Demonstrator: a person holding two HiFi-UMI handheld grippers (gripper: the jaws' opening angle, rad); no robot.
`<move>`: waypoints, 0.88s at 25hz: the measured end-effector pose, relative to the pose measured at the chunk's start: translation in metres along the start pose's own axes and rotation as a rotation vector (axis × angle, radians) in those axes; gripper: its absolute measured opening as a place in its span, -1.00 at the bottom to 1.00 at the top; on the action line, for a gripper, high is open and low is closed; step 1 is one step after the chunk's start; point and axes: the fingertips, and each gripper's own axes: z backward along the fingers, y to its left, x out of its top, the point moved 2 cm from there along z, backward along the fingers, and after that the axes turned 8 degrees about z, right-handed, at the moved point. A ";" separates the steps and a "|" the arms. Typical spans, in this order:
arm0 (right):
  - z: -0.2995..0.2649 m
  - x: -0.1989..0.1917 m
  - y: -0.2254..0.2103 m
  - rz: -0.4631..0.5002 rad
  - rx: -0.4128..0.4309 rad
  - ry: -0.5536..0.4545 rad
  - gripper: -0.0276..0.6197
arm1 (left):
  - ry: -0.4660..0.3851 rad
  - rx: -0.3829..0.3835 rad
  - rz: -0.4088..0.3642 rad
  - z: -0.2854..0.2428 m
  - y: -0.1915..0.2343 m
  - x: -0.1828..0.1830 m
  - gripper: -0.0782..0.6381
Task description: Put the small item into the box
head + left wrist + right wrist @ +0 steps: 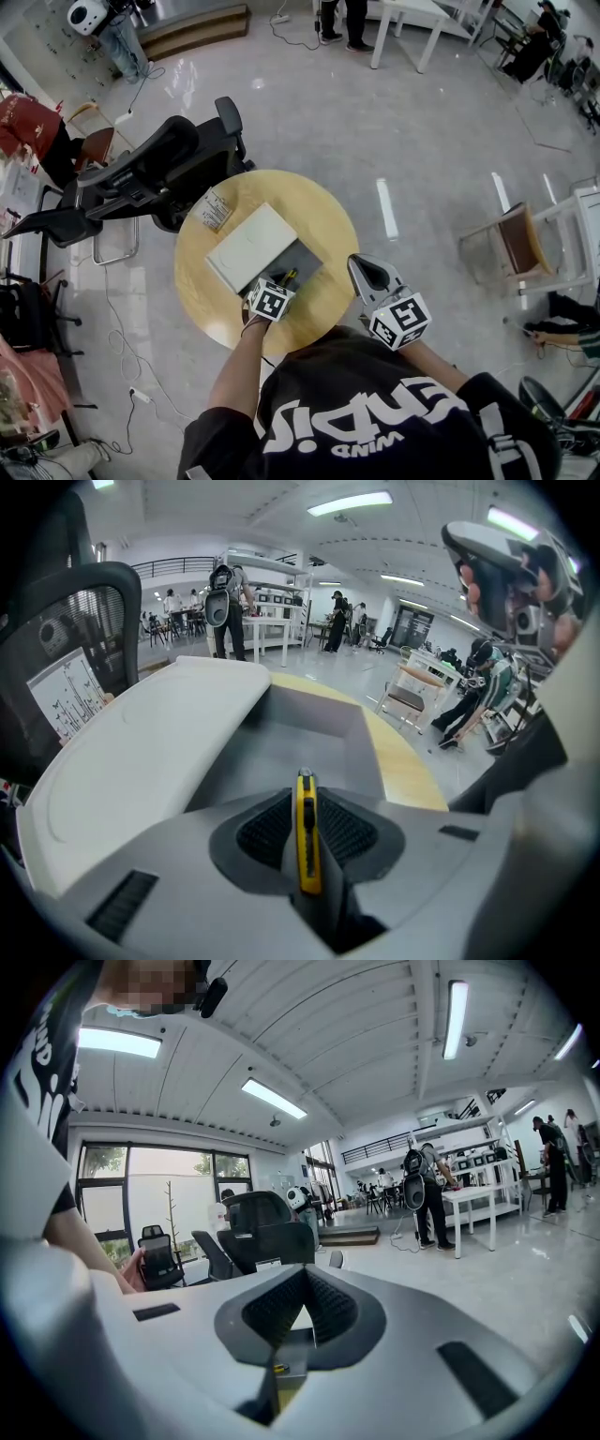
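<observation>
Head view shows the left gripper (286, 277) over the near edge of the open grey box (302, 258) on the round yellow counter (323, 211), with the box's white lid (251, 246) lying at its 10 o'clock. Left gripper view shows it clamped on a yellow utility knife (307, 841) that points into the box's hollow. At 3 o'clock, beyond the counter's rim, the right gripper (364, 269) has its jaws together, nothing between them.
</observation>
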 end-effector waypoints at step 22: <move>-0.015 -0.011 0.009 0.001 0.048 0.021 -0.91 | -0.303 0.013 0.092 0.087 -0.012 0.050 -0.75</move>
